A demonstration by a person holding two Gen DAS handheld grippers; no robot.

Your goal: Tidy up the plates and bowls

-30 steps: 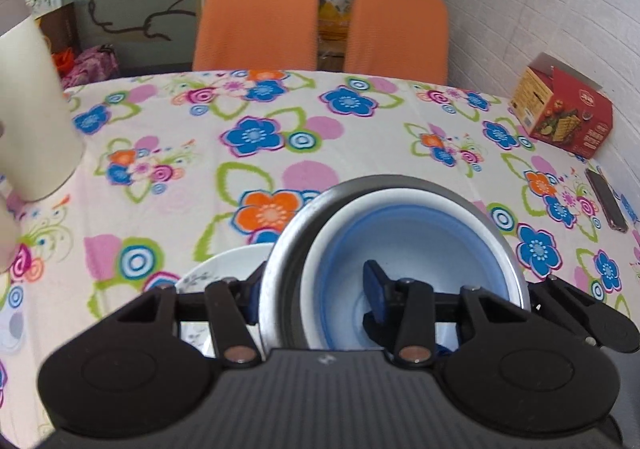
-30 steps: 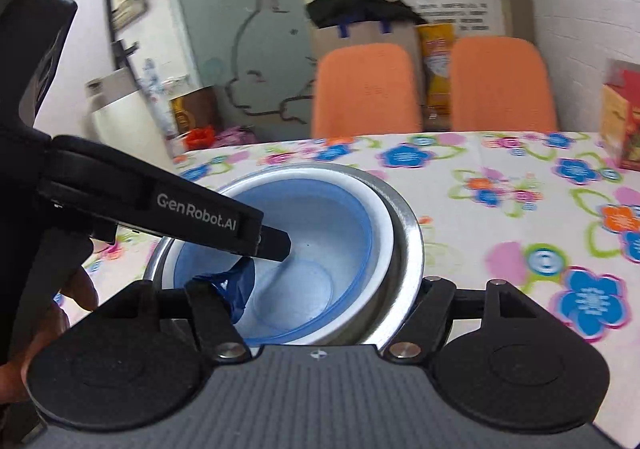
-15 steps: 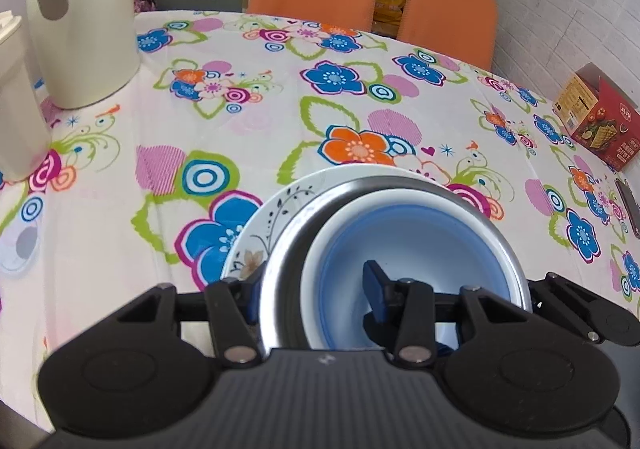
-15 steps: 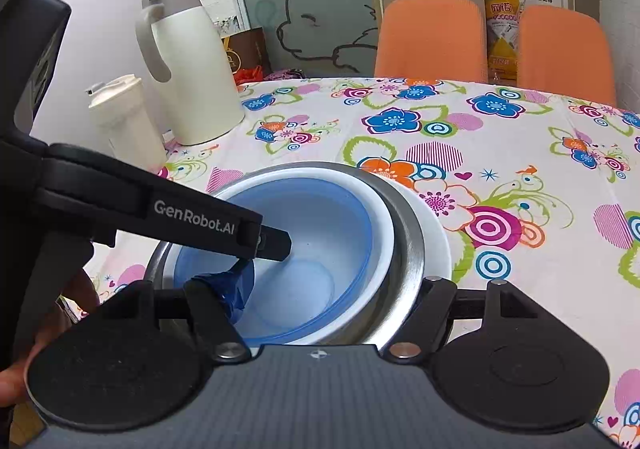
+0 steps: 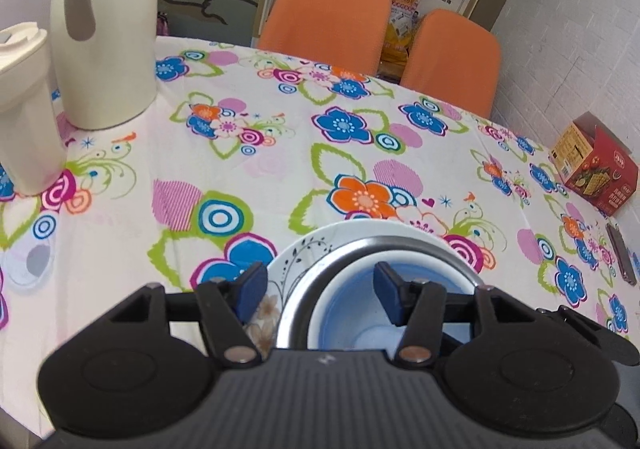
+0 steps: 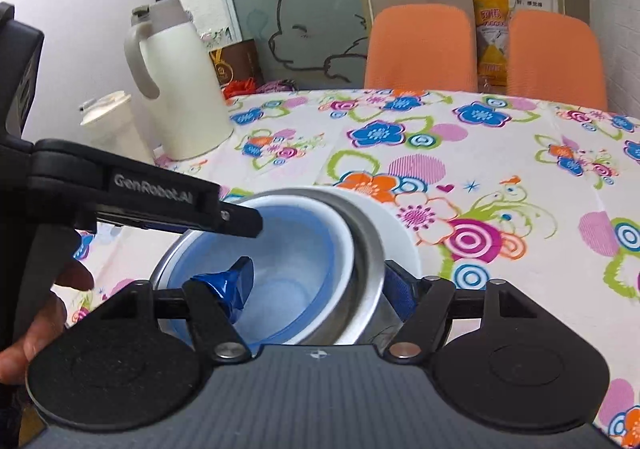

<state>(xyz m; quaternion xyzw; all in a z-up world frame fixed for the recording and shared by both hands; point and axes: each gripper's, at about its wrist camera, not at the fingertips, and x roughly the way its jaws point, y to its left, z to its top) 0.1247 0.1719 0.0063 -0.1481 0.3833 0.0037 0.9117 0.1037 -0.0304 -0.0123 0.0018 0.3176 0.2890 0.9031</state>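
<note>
A steel bowl with a white and blue bowl nested inside sits on a white patterned plate on the flowered table. My left gripper is open, its fingers straddling the steel bowl's left rim without touching. My right gripper straddles the right wall of both bowls; its pads look slightly apart from the walls. The plate's rim shows beyond the bowls. The left gripper's finger crosses the right wrist view.
A white thermos jug and a white lidded cup stand at the far left. A red box and a dark phone lie at the right edge. Two orange chairs stand behind the table.
The stacked bowls came down onto the plate. My left gripper opened and let go of the rim. The right gripper's fingers spread wider.
</note>
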